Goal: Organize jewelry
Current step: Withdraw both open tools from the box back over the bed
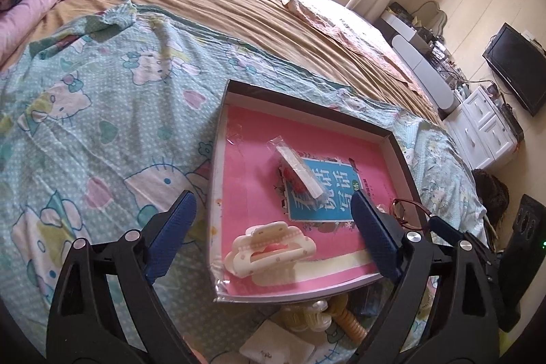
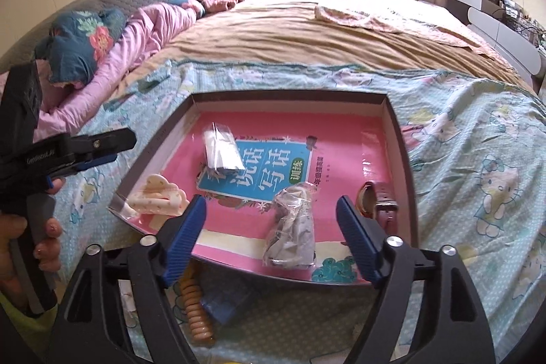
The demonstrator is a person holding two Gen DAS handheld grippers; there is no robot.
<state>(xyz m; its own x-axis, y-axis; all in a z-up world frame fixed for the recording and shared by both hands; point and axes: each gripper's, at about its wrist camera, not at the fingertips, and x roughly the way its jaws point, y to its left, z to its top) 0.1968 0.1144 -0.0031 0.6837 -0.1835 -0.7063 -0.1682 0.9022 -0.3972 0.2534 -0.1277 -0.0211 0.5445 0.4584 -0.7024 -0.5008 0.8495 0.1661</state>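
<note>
A shallow dark box (image 1: 307,98) (image 2: 402,139) lies on the bed with a pink book (image 2: 259,173) as its floor. In it are a cream hair claw (image 1: 269,244) (image 2: 160,198), a small clear bag with a red item (image 1: 300,171) (image 2: 221,150), a crumpled clear bag with jewelry (image 2: 293,227), and a watch with a purple strap (image 2: 378,203). My left gripper (image 1: 273,227) is open above the hair claw. My right gripper (image 2: 273,234) is open above the crumpled bag. The left gripper also shows at the left edge of the right wrist view (image 2: 85,152).
In front of the box on the Hello Kitty sheet (image 1: 102,125) lie a tan spiral hair tie (image 2: 196,309), a blue packet (image 2: 227,302), a pale clip (image 1: 307,312) and a white card (image 1: 276,347). Pillows lie at the far left; dressers and a TV (image 1: 518,67) stand right.
</note>
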